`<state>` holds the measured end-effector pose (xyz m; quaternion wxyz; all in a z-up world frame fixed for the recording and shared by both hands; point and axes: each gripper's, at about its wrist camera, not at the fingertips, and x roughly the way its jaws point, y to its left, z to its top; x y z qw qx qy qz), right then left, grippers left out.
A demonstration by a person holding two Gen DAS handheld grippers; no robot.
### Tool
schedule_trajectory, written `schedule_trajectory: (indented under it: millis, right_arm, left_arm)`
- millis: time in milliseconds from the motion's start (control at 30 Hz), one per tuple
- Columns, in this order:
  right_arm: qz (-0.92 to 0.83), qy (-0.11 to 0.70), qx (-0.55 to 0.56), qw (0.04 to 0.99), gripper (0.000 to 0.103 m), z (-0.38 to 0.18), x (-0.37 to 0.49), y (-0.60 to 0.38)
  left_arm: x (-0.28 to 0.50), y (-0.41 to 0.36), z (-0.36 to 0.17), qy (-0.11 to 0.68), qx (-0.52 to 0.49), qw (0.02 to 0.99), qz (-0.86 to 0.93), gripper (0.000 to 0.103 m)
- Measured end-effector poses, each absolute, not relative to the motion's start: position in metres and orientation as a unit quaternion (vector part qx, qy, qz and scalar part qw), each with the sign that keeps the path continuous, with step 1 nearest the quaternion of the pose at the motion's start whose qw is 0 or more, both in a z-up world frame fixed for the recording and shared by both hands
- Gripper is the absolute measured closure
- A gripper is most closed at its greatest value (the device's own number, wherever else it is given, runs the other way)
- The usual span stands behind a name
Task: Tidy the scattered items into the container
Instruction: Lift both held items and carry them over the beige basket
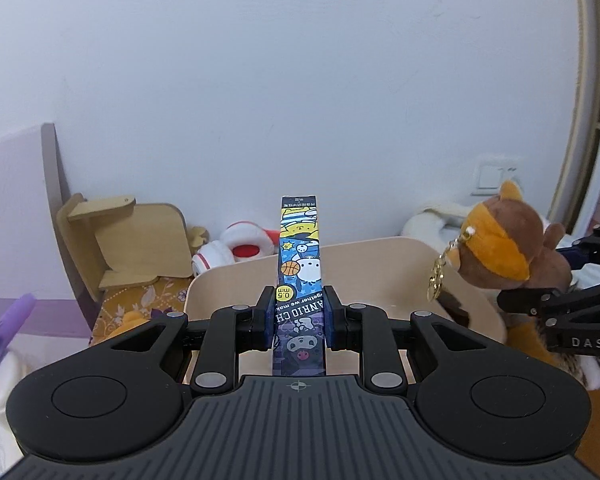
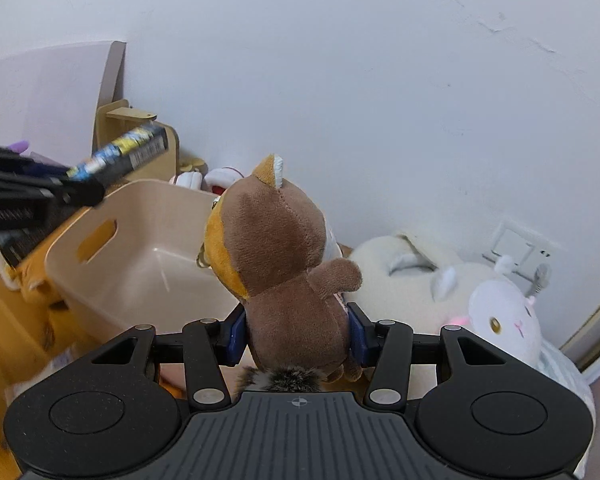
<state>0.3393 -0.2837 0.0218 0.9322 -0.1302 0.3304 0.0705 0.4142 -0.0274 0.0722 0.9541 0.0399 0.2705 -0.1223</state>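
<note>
Left wrist view: wooden stand at left middle against the white wall, a red-and-white plush just right of it. Centre frame, the left gripper is clamped on a long cartoon-printed box, which stands upright between the blue pads, its top rising above the far rim of the beige container. At the right edge, the brown-and-orange plush toy hangs over the container's right rim, a gold keychain dangling from it. Right wrist view: the same box shows at upper left, held above the container, whose inside shows nothing lying in it. Centre frame, the right gripper is closed on the plush toy's body, the toy upright with its back to the camera, beside the container's near right rim. Lower right: white plush animals lying below a wall socket.
</note>
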Motion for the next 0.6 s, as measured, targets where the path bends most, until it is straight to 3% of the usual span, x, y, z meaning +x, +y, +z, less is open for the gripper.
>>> schedule_trajectory:
  millis: [600]
  right_arm:
    - [0.086, 0.432, -0.077, 0.894, 0.057, -0.045, 0.456, -0.259]
  left_arm:
    - [0.503, -0.047, 0.005, 0.381, 0.043, 0.917, -0.108, 0.08]
